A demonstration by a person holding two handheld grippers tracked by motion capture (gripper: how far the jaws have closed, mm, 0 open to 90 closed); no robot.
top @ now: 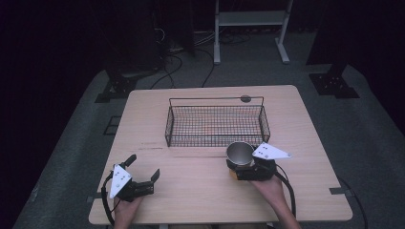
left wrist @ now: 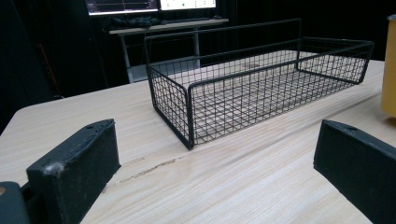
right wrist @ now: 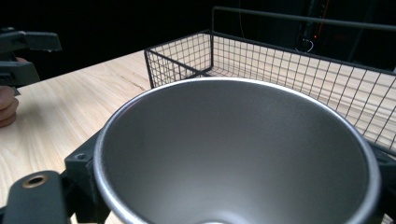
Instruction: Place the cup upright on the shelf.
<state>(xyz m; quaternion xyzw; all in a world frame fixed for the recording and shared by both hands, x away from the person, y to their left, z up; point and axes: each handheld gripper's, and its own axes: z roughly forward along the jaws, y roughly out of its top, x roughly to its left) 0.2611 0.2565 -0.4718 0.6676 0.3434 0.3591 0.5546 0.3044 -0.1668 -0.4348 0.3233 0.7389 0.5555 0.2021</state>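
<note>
Upright, mouth up: metal cup (top: pixel 239 153) clamped in right hand-held gripper (top: pixel 243 167); left hand-held gripper (top: pixel 143 168) released.

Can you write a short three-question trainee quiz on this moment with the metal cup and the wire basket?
1. True or false: the metal cup lies inside the wire basket.
2. Which gripper is shut on the cup? A) left gripper B) right gripper C) both
3. Fill in: the left gripper's jaws stand ____, with bare table between them.

Key:
1. False. The cup is just outside the basket's near wall, at its right end.
2. B. The right gripper view shows the cup set between that gripper's jaws.
3. Open. The left gripper view shows its jaws wide apart, facing the basket.
</note>
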